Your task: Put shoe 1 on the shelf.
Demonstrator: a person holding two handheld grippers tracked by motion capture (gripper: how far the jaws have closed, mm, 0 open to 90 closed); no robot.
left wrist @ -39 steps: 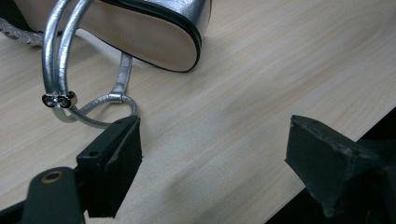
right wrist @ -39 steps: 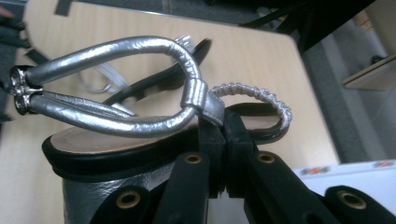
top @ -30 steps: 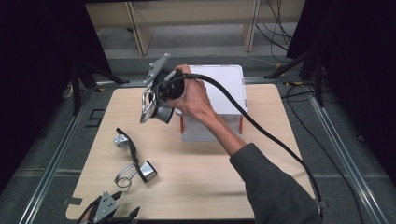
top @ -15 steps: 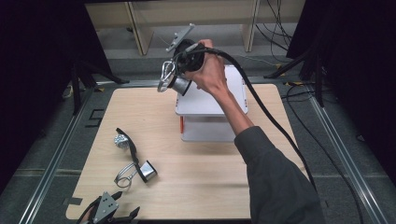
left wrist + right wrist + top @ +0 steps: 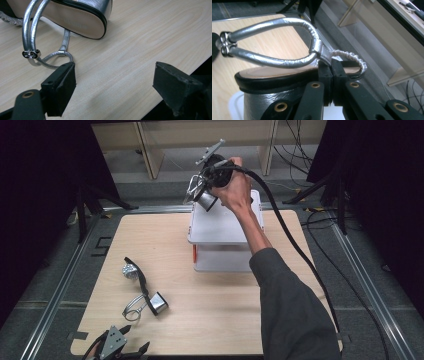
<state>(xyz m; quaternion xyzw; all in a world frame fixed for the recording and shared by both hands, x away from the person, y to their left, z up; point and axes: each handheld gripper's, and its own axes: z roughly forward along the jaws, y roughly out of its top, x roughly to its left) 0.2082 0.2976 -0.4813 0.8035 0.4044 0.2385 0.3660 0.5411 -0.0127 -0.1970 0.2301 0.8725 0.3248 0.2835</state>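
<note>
Carrying a silver sandal (image 5: 206, 200) by its strap, the right tongs (image 5: 331, 65), pinched shut, have moved beyond the white box (image 5: 225, 227); left tongs (image 5: 113, 82) spread.

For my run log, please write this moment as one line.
right hand-held gripper: shut on sandal strap, above white box | left hand-held gripper: open | second sandal: on table

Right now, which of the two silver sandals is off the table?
The silver sandal clamped by its strap in the right gripper, above the white box; the other sandal lies on the table.
</note>
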